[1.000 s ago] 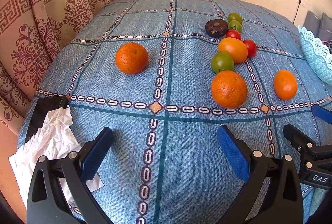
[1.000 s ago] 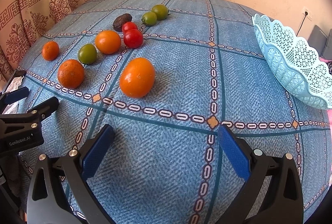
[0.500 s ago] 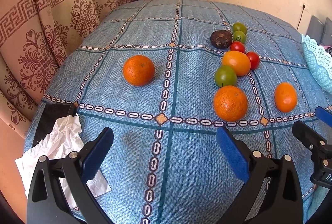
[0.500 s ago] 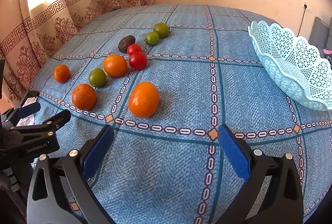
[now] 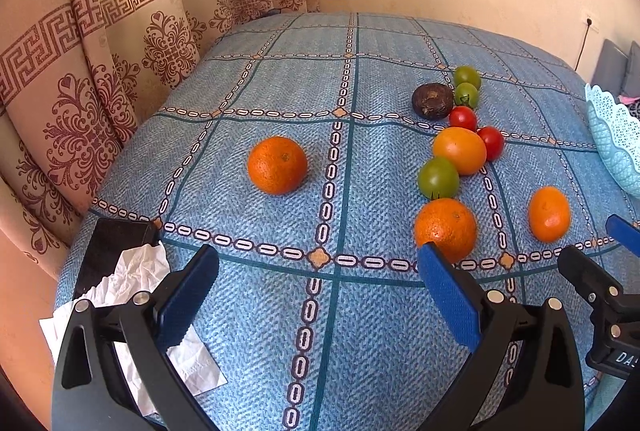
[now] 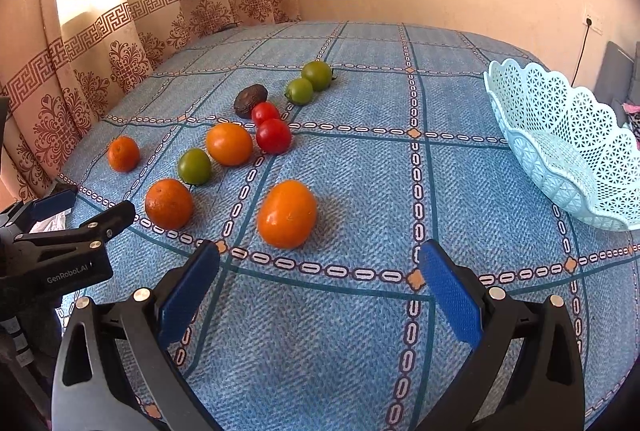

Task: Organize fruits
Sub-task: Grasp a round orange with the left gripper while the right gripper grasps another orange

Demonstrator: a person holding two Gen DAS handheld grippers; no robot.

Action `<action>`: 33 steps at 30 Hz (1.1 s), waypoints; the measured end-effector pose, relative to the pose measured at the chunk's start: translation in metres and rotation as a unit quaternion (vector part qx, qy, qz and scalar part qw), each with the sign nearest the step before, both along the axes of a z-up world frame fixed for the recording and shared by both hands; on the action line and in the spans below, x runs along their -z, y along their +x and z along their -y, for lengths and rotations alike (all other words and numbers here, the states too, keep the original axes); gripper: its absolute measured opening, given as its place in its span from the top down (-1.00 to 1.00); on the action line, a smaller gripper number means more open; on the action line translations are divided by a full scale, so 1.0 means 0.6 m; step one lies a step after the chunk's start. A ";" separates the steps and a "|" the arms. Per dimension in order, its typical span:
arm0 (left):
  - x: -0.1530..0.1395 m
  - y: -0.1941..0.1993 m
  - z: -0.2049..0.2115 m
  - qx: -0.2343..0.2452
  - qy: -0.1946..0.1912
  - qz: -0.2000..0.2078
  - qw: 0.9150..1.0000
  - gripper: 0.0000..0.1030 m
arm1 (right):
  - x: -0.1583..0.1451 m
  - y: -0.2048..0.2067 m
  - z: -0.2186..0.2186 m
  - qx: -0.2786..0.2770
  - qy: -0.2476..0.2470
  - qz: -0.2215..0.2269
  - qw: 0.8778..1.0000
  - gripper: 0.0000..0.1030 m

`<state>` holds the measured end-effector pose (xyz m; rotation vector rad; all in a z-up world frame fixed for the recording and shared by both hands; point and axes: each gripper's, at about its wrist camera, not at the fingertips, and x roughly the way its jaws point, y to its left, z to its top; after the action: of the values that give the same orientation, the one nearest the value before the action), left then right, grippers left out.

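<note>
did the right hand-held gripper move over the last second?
Yes. The right hand-held gripper has pulled back and risen: against the fixed basket and tablecloth grid, the near orange now sits lower and smaller, and more wall shows.

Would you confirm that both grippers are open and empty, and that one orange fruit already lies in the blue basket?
Not quite: the right wrist view shows the blue basket empty, with every fruit on the cloth. Both grippers, left and right, are open and empty.

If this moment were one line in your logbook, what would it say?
left gripper: open, empty | right gripper: open, empty | fruit: all on tablecloth | basket: no fruit visible
</note>
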<state>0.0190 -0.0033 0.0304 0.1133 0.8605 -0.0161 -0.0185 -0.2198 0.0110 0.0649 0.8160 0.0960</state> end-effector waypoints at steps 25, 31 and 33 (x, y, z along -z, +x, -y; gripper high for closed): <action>0.021 0.120 -0.071 -0.069 -0.039 -0.027 0.996 -0.63 | 0.005 0.038 -0.008 -0.001 0.000 -0.015 1.000 -0.83; 0.023 0.126 -0.065 -0.068 -0.036 -0.016 0.997 -0.33 | 0.009 0.045 -0.009 -0.002 0.002 -0.019 1.000 -0.76; 0.022 0.124 -0.063 -0.063 -0.038 -0.011 0.997 -0.20 | 0.012 0.047 -0.012 -0.004 0.003 -0.021 1.000 -0.74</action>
<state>0.0933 0.0343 0.0174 -0.0132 0.8874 0.0687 0.0096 -0.2126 0.0038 0.0692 0.8580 0.1039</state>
